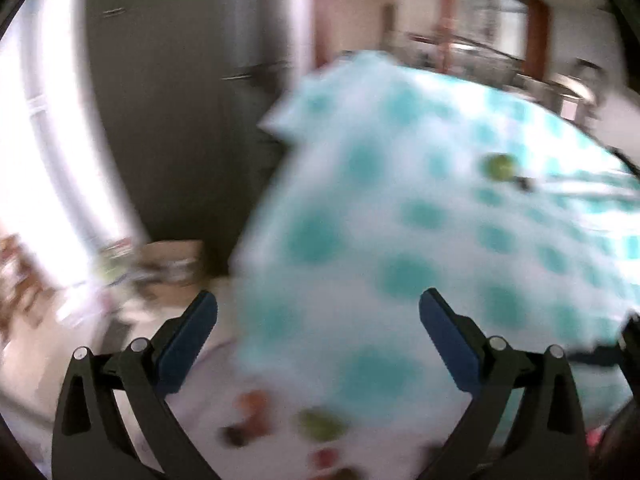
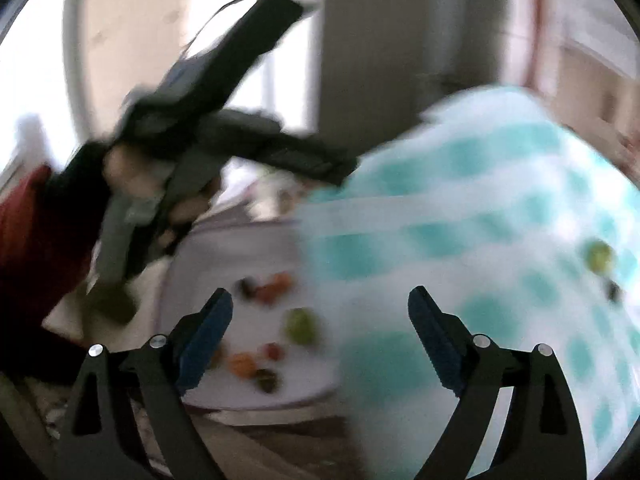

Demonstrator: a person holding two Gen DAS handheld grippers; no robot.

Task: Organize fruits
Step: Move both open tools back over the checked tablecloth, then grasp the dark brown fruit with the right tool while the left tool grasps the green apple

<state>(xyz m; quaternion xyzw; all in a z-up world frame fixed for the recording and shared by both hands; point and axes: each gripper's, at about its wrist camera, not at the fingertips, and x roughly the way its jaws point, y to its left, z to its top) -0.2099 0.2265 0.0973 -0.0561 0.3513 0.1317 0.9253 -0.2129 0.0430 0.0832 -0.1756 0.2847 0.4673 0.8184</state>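
Both claws spread, fruits scattered on white tray

Left gripper [image 1: 318,312] and right gripper [image 2: 320,308] gape empty; blurred small fruits [image 2: 300,324], green, orange, red, dot the tray [image 2: 224,252] at seven o'clock of the teal-spotted cloth [image 2: 480,240].

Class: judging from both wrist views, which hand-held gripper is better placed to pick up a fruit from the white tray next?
Probably the right hand-held gripper: open, with the tray's fruits ahead. The left, also open, mostly faces the checked cloth.
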